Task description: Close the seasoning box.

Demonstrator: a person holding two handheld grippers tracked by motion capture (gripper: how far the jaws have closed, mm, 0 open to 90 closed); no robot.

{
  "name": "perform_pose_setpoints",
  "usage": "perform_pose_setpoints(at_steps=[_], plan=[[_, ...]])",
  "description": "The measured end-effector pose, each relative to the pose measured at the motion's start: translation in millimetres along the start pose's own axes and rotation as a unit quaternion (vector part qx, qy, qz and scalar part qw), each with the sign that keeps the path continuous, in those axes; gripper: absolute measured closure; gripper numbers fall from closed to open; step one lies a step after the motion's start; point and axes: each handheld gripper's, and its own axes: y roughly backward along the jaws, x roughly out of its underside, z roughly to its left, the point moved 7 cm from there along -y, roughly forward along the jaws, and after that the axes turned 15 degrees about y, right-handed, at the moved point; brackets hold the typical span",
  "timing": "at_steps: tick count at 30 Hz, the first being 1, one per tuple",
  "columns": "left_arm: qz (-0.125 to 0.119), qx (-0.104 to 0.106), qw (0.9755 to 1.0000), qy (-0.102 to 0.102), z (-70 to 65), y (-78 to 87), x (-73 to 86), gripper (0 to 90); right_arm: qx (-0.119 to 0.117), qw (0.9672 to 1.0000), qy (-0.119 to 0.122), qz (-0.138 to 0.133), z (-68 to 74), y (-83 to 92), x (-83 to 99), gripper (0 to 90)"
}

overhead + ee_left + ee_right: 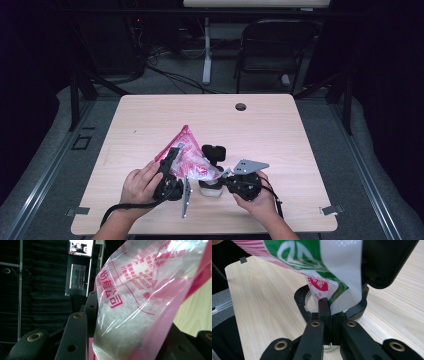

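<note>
I hold a bag (186,155) of white granules above the middle of the pale wood-grain bench (280,130), pouring into a small jar (210,189) with a black flip lid (214,151). The left gripper (172,156) clamps the crinkly, clear, red-printed film of the bag's body at about half span; the right gripper (325,305), fully closed, pinches the bag's lower corner over the jar's round mouth. To pour well, I judge the corner must stay centred while the left side tilts slowly, since the slack film could buckle and spill.
</note>
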Motion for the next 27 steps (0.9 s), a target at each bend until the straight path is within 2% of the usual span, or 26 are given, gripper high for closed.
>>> perform_pose_setpoints(at_steps=[27], plan=[[-0.003,0.000,1.0000,0.001,0.2,0.5,-2.0,65.3,0.000,1.0000,-0.002,-0.003,0.1,-0.1,0.3,90.0]])
